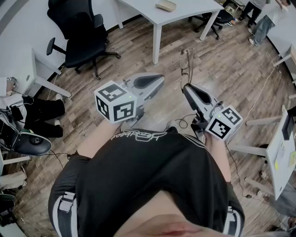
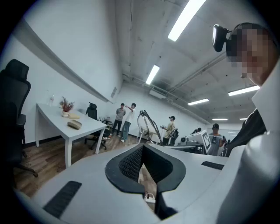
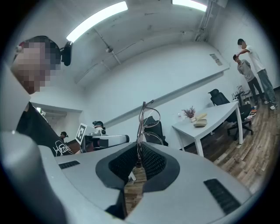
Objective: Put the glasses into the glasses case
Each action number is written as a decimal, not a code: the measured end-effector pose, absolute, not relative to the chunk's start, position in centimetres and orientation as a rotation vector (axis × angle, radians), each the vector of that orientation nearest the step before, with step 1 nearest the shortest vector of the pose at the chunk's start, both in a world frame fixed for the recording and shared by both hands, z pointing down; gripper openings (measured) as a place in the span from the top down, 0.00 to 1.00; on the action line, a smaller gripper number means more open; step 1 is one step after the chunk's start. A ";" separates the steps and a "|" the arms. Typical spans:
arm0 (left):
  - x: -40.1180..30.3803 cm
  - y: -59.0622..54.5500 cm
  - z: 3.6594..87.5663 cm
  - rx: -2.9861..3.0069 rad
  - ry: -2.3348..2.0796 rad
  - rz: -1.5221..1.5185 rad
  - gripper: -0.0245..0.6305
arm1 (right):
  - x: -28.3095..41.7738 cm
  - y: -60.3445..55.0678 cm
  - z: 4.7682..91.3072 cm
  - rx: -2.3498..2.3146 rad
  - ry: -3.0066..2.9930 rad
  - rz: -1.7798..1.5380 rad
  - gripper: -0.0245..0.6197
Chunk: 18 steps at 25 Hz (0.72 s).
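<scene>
A pair of thin metal-framed glasses point(image 1: 185, 62) stands upright in my right gripper point(image 1: 186, 87), which is shut on the frame's lower end. In the right gripper view the glasses point(image 3: 145, 120) rise straight out of the closed pads of that gripper point(image 3: 140, 148). My left gripper point(image 1: 158, 79) hovers beside it to the left, shut and holding nothing. From the left gripper point(image 2: 142, 148) the glasses point(image 2: 147, 124) show just ahead. A beige oblong case point(image 1: 165, 5) lies closed on the white table point(image 1: 194, 16) ahead, well beyond both grippers; it also shows as the case point(image 2: 74, 124) and the case point(image 3: 200, 123).
Both grippers hang over wooden floor in front of the person's body. A black office chair point(image 1: 78, 32) stands at the left, bags point(image 1: 41, 113) lie at the far left, a cable point(image 1: 185, 121) runs on the floor. Other people point(image 2: 124, 120) stand far off. A small plant point(image 3: 190, 113) sits on the table.
</scene>
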State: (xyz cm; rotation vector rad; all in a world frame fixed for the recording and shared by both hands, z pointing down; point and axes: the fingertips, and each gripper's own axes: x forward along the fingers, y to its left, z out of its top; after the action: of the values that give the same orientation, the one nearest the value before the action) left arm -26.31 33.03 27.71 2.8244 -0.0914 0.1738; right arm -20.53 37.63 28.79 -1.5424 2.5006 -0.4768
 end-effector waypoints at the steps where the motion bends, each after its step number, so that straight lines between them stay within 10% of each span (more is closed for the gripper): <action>1: -26.3 33.0 27.7 2.827 -0.093 0.177 0.95 | -20.5 37.5 28.7 -1.541 2.501 -0.474 0.92; 18: -23.0 31.6 28.5 2.788 -0.172 0.199 0.95 | -17.5 35.7 29.3 -1.480 2.550 -0.487 0.92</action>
State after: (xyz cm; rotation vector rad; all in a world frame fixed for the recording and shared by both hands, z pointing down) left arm -22.96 31.56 28.51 2.7877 -0.1719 0.1994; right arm -17.48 35.68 29.31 -1.4799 2.5498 -0.4875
